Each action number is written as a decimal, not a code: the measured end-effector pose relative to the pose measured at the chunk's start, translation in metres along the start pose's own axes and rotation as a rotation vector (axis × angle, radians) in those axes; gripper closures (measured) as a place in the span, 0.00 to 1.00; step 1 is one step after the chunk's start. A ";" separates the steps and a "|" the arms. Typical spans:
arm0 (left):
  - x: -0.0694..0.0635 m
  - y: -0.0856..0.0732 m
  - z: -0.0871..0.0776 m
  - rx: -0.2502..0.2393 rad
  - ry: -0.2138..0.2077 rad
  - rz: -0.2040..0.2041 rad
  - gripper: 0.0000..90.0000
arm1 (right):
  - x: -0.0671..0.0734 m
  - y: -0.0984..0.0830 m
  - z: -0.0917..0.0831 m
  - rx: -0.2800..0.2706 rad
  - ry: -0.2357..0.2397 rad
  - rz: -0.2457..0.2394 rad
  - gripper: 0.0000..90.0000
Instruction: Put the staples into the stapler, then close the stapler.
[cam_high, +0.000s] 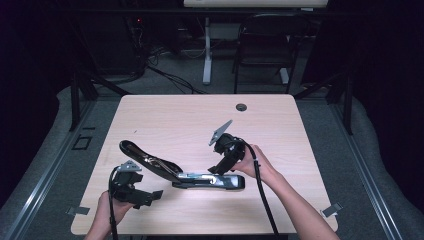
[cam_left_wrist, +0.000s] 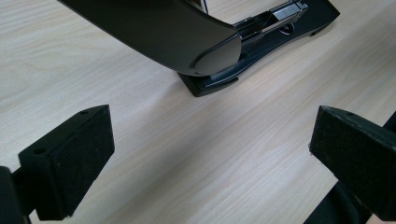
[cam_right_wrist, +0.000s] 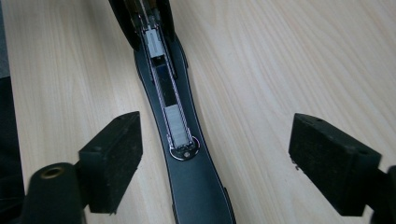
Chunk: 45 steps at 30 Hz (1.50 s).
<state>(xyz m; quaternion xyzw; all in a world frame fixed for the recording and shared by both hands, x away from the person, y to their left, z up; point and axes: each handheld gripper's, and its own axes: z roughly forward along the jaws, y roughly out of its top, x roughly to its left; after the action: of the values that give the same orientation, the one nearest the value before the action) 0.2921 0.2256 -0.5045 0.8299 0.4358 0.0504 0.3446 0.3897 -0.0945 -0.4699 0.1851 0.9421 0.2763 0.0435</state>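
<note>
1. In the high view, a black stapler (cam_high: 200, 179) is lying opened up on the wooden table (cam_high: 170, 120), its base flat and its top arm swung up toward ten o'clock. The right gripper (cam_high: 218, 169) is hovering just above the base, jaws pointing down and standing apart with nothing between them; the left gripper (cam_high: 150, 197) is waiting near the raised arm's underside, at about seven o'clock from the stapler.

2. In the left gripper view, the wide-spread jaws are holding nothing (bare table is lying between them). The stapler (cam_left_wrist: 219, 51) is sitting ahead at twelve o'clock, well clear of both pads, its rounded arm overhanging the base.

3. In the right gripper view, the jaws are gaping wide. The stapler (cam_right_wrist: 180, 140) is running from six to twelve o'clock between them, touching neither pad, with its staple channel exposed.
</note>
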 end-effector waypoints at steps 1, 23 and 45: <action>0.001 0.001 -0.001 0.011 -0.005 0.003 0.00 | 0.000 -0.002 -0.002 -0.005 0.003 0.010 0.16; 0.006 0.003 -0.004 -0.020 0.061 -0.038 0.00 | -0.003 -0.030 -0.017 -0.017 -0.047 0.106 0.04; 0.035 0.005 -0.010 -0.094 0.125 -0.180 0.41 | 0.004 -0.029 -0.016 -0.018 -0.088 0.103 0.20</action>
<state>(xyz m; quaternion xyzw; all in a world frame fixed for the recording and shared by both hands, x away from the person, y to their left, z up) 0.3134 0.2558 -0.5010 0.7658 0.5262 0.0912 0.3584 0.3734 -0.1240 -0.4719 0.2449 0.9259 0.2783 0.0723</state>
